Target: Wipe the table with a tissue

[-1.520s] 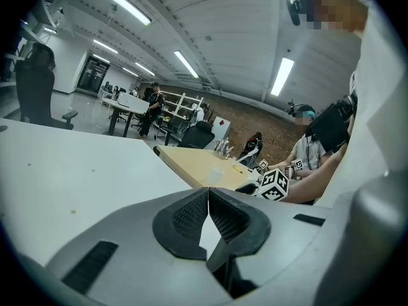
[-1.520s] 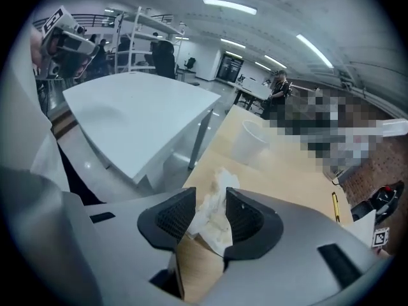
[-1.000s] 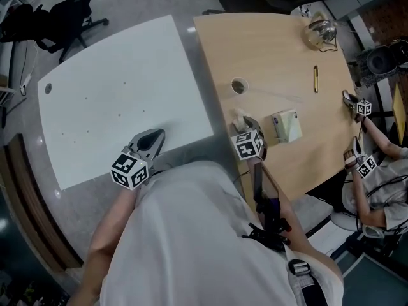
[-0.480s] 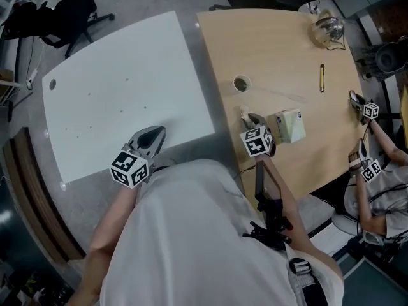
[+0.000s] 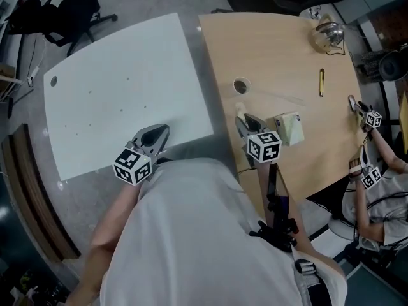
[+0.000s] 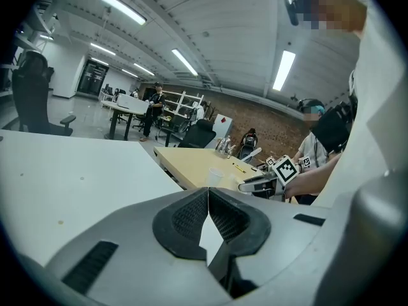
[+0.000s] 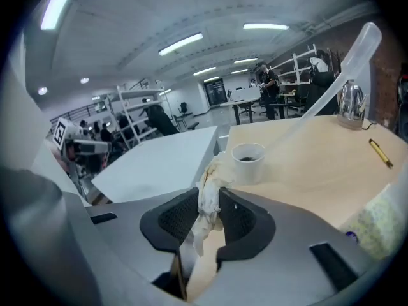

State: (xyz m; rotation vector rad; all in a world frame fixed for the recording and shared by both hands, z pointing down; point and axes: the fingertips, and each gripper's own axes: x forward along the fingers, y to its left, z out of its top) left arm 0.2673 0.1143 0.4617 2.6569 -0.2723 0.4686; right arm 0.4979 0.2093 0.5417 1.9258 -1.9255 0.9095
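A crumpled white tissue (image 7: 207,199) is pinched between the pads of my right gripper (image 7: 205,218), whose jaws have just been closing on it. In the head view this gripper (image 5: 243,121) hangs above the near left part of the wooden table (image 5: 280,50), and the tissue (image 5: 240,110) sticks out past its tips. My left gripper (image 5: 157,134) sits over the near edge of the white table (image 5: 115,88). Its pads (image 6: 191,215) meet with nothing between them. The left gripper view also catches the right gripper (image 6: 258,183) off to the right.
A pale green tissue pack (image 5: 289,127) lies just right of my right gripper. A paper cup (image 5: 241,85), a pen (image 5: 320,81) and a glass kettle (image 5: 327,33) stand farther back on the wooden table. Another person with two grippers (image 5: 371,118) sits at its right edge. An office chair (image 5: 73,8) stands behind the white table.
My right gripper has risen off the wooden table and rolled, with the tissue between its jaws. The left gripper has stayed where it was.
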